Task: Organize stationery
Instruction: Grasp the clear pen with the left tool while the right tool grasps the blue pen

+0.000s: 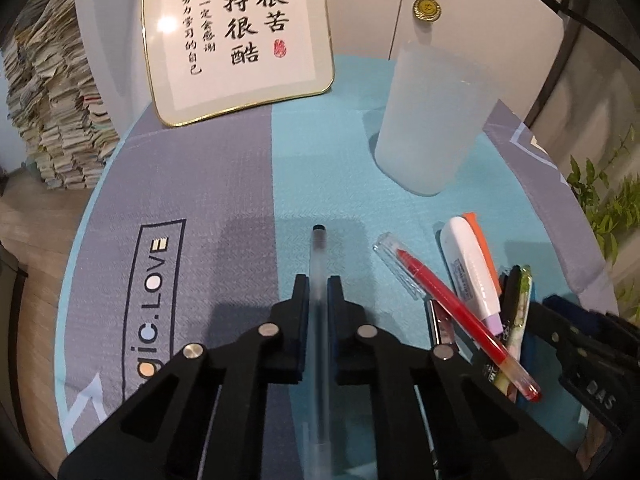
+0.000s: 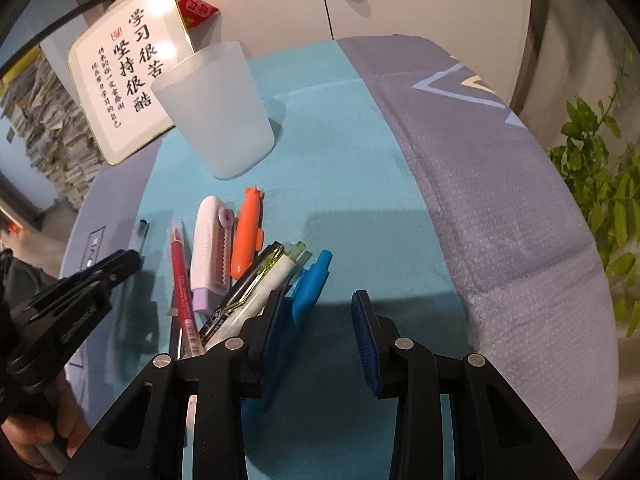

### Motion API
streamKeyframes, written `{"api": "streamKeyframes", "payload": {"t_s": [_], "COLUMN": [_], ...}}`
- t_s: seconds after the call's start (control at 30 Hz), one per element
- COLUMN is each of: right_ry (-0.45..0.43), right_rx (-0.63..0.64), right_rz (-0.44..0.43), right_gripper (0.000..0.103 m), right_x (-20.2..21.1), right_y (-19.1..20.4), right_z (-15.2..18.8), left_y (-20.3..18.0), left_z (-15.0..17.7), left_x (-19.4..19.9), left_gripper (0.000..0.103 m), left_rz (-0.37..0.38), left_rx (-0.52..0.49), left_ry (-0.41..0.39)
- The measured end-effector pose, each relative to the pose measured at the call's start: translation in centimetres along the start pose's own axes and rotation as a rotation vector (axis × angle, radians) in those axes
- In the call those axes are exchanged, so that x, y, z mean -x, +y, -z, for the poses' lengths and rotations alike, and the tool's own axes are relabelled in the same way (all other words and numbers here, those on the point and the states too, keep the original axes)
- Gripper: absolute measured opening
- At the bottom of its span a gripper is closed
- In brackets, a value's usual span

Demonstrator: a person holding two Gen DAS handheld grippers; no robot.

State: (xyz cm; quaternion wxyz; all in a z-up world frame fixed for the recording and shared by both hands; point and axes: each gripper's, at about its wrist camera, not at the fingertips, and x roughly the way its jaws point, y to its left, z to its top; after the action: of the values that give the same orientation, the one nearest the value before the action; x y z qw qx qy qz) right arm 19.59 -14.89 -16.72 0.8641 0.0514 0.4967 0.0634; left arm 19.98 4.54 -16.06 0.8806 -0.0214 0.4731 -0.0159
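My left gripper (image 1: 318, 280) is shut on a frosted clear pen (image 1: 319, 256) with a black tip, held lengthwise between the jaws just above the cloth. A frosted plastic cup (image 1: 430, 120) stands upright to the far right; it also shows in the right wrist view (image 2: 218, 112). A pile of stationery lies at the right: a red pen (image 1: 460, 304), a white-and-lilac correction tape (image 1: 476, 272), an orange piece (image 2: 248, 236), a black-and-gold pen (image 2: 244, 292), a blue pen (image 2: 312, 284). My right gripper (image 2: 320, 300) is open and empty, with its left finger beside the blue pen.
A round table is covered by a turquoise-and-grey cloth (image 1: 200, 184). A framed calligraphy plaque (image 1: 240, 36) leans at the back. A medal (image 1: 427, 7) hangs on the white cabinet. Stacked papers (image 1: 52, 112) stand at the left, a green plant (image 2: 600, 184) at the right.
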Motion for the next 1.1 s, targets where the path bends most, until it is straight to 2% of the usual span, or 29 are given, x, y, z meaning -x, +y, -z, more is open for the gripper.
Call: {"api": "streamKeyframes", "payload": {"t_s": [0.1,0.17,0.23,0.3,0.5,0.67,0.9,1.1], "right_ry": [-0.013,-0.021,-0.015,-0.011,-0.125,-0.184,-0.295,-0.39], "right_rx": [0.007,0.002,-0.004,-0.022,-0.034,-0.036,0.004,0.047], "right_rz": [0.028,0.032,0.013,-0.042,-0.058,-0.096,-0.122,-0.132], "right_gripper": [0.036,0.018,0.016,0.011,0.011,0.011,0.011,0.011], "right_x": [-0.5,-0.8,-0.8,-0.2,3.6,6.0,10.0,12.8], "right_y": [0.5,0.6,0.4,-0.1,-0.5,-0.4,0.5,1.6], "right_z": [-0.6,-0.9,-1.1,-1.0,-0.9,-0.4,0.2,-0.3], "left_y": [-0.1,-0.3,-0.3,-0.1,0.1,-0.2,-0.3,-0.7], "left_z": [0.2,0.2,0.3,0.3,0.0,0.3,0.5,0.2], "left_x": [0.5,0.7,0.8,1.2,3.8,6.0,9.1,10.2], "left_gripper": [0.007,0.007,0.007,0.007,0.007,0.007,0.007,0.007], "left_rz": [0.008,0.012,0.018,0.026,0.046,0.069,0.106,0.114], "left_rx": [-0.013,-0.02,-0.025,-0.019,-0.013,-0.019,-0.035,-0.039], "left_ry": [-0.014,-0.017,-0.021,-0.027,-0.094,-0.146,-0.225,-0.257]}}
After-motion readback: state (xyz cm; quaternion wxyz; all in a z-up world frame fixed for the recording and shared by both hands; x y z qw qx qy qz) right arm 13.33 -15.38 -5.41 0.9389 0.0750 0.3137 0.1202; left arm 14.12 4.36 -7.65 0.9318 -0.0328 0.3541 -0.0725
